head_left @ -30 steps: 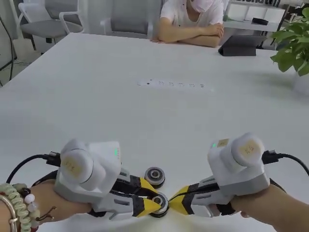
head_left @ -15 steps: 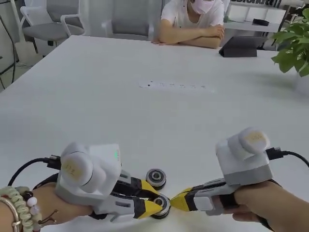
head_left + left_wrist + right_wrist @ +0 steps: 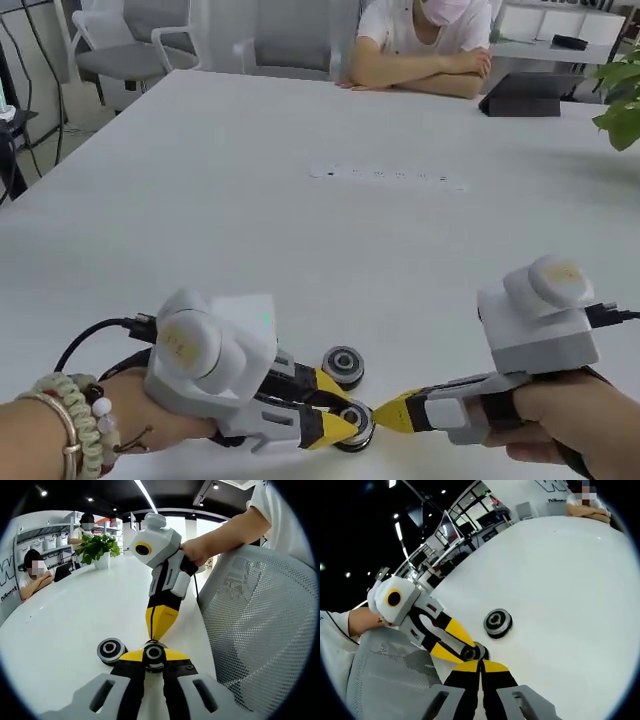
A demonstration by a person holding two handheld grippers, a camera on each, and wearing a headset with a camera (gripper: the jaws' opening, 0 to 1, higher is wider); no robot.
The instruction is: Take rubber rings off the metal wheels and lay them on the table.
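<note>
Left gripper (image 3: 153,656) tight on a wheel (image 3: 153,651) in its own view, right gripper (image 3: 480,664) closed at the rim

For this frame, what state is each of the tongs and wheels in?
left tongs: shut on the held wheel.
right tongs: shut, tips against the held wheel's edge.
held wheel: clamped in the left tongs, dark rubber ring on.
free wheel: lying flat on the table, untouched, rubber ring on.

On the table (image 3: 250,200), the near metal wheel (image 3: 357,423) sits between the jaws of the left hand-held gripper (image 3: 345,410), which comes from its left. The right hand-held gripper (image 3: 385,412) meets it from the right. A second metal wheel (image 3: 343,365) lies just behind it.
</note>
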